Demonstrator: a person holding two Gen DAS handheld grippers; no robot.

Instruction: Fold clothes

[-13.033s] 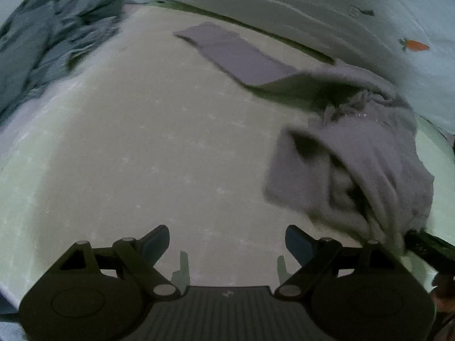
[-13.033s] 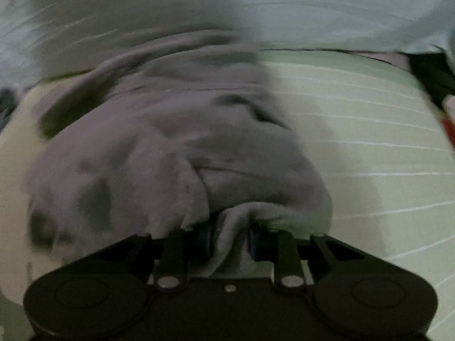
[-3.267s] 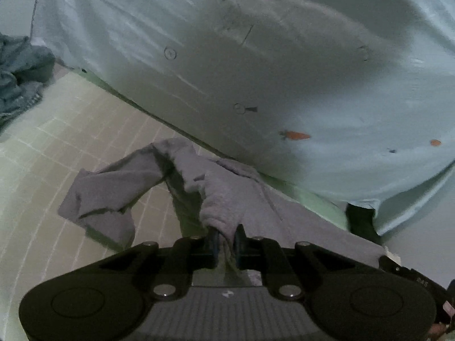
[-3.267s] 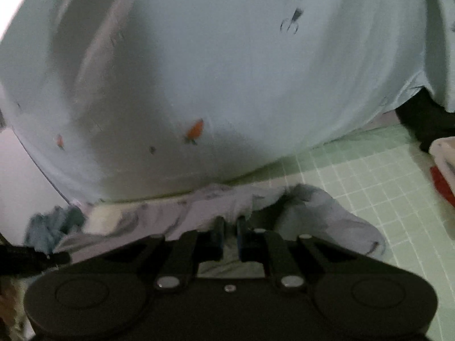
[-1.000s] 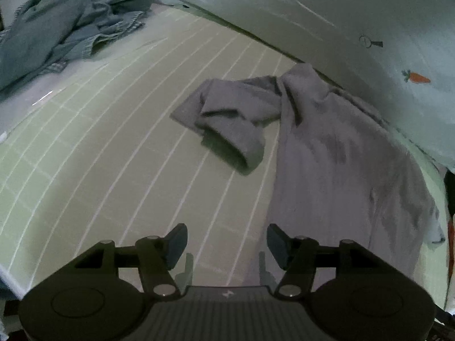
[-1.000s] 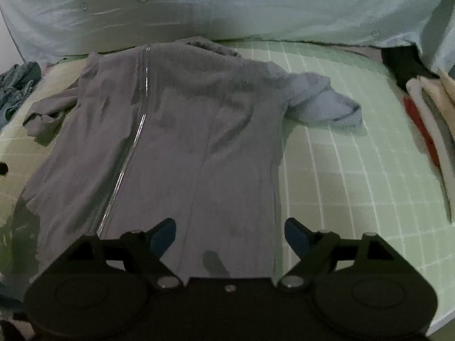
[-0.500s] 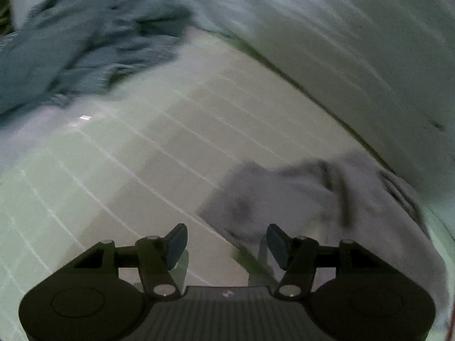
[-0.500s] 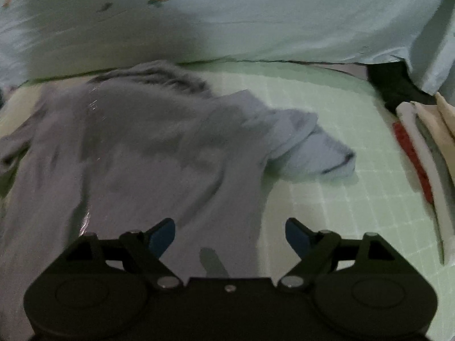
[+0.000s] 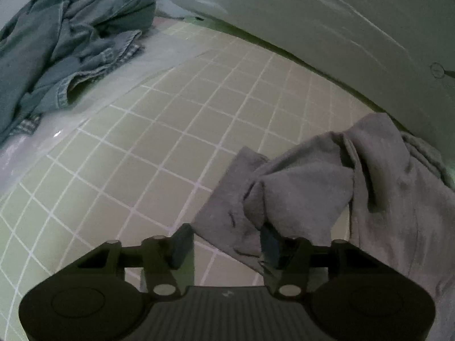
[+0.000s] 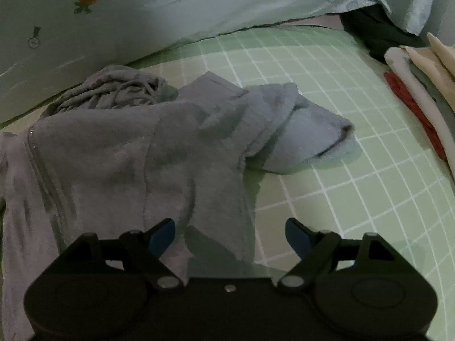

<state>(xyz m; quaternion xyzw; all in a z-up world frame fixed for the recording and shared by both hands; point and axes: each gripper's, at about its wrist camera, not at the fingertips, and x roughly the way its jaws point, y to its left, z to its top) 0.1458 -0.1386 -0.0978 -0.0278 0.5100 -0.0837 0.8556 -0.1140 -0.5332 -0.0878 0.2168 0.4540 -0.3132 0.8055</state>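
Note:
A grey zip-up hooded jacket (image 10: 113, 156) lies front up on the green checked sheet (image 10: 355, 199), its hood (image 10: 113, 91) bunched at the far end. Its left sleeve (image 9: 284, 193) is crumpled and doubled over. My left gripper (image 9: 226, 245) hangs low over that sleeve's end with cloth lying between the fingers. Its jaws are closing, and the left pad still stands clear of the cloth. My right gripper (image 10: 230, 237) is open wide above the jacket's right side edge. The folded right sleeve (image 10: 307, 136) lies ahead of it.
A heap of blue denim clothes (image 9: 57, 51) lies at the far left of the sheet. A pale blue duvet with carrot prints (image 10: 199, 5) rises along the back. Folded cream and red clothes (image 10: 412, 85) and a dark garment (image 10: 375, 34) sit at the right.
The left gripper has come down onto the left sleeve and its jaws have narrowed. The right gripper has moved up the jacket towards the right shoulder, still wide open.

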